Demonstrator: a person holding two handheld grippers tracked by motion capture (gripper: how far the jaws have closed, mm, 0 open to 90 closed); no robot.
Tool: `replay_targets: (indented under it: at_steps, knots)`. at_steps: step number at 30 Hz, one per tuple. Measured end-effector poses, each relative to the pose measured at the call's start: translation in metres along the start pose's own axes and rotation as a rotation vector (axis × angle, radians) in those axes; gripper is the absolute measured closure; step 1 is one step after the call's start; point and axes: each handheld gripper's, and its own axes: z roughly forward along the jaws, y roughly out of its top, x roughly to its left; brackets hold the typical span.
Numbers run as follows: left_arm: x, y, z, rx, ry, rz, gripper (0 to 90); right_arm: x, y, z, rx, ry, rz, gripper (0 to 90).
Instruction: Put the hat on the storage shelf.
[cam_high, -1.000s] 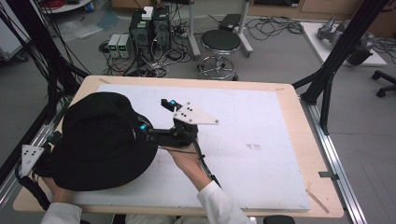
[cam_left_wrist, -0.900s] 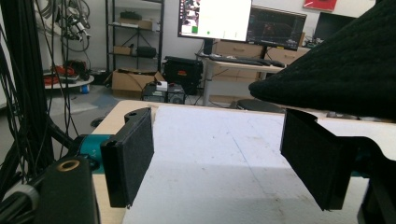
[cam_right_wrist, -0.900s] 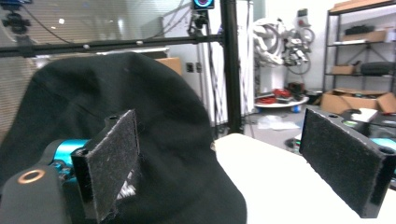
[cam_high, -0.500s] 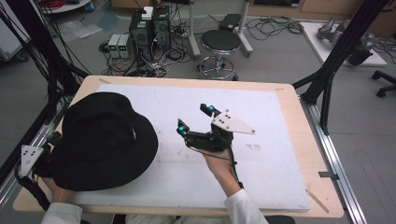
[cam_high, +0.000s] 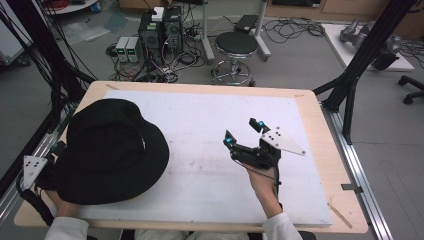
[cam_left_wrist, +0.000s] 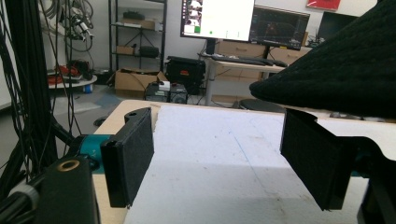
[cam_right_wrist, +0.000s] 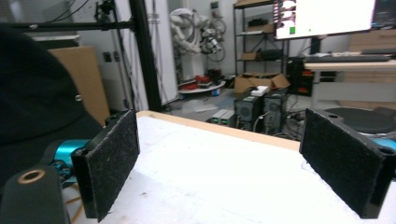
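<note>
Black felt pads are facing each other across a wide gap on your right gripper (cam_high: 244, 134), and nothing is sitting between them but the white mat (cam_high: 210, 150). You are holding those jaws low over the mat, and the black hat (cam_high: 112, 147) is lying well apart from them, off beyond the left-hand jaw, where its dark crown is filling the edge of the right gripper view (cam_right_wrist: 32, 93). Your left gripper (cam_left_wrist: 219, 158) is also standing wide, with bare mat between its jaws; the hat's brim (cam_left_wrist: 336, 70) is overhanging the right-hand jaw from above, just beside it, without being pinched. Farther off past both sets of jaws, the wooden table edge (cam_high: 200, 87) is running across.
</note>
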Motion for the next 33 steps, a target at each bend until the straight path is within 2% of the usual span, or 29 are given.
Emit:
replay_targets:
  at_steps: [6, 17, 21, 24, 27, 33]
  knots:
    - [0.0, 0.0, 0.001, 0.0, -0.002, -0.002, 26.1, -0.014, -0.005, -0.012, -0.007, -0.046, 0.013, 11.3]
    - [-0.001, 0.0, 0.002, -0.003, -0.005, -0.008, 26.1, -0.032, -0.013, -0.033, -0.019, -0.12, 0.045, 11.3]
    - [-0.001, -0.001, 0.003, -0.003, -0.007, -0.009, 26.1, -0.039, -0.02, -0.038, -0.011, -0.158, 0.031, 11.3]
    - [-0.001, -0.001, 0.002, -0.001, -0.007, -0.01, 26.1, -0.044, -0.023, -0.04, 0.015, -0.184, 0.043, 11.3]
    - [-0.001, -0.001, 0.003, -0.002, -0.008, -0.008, 26.1, -0.046, -0.023, -0.044, -0.013, -0.201, 0.037, 11.3]
    - [-0.001, -0.001, 0.003, -0.002, -0.009, -0.009, 26.1, -0.053, -0.031, -0.051, 0.008, -0.242, 0.044, 11.3]
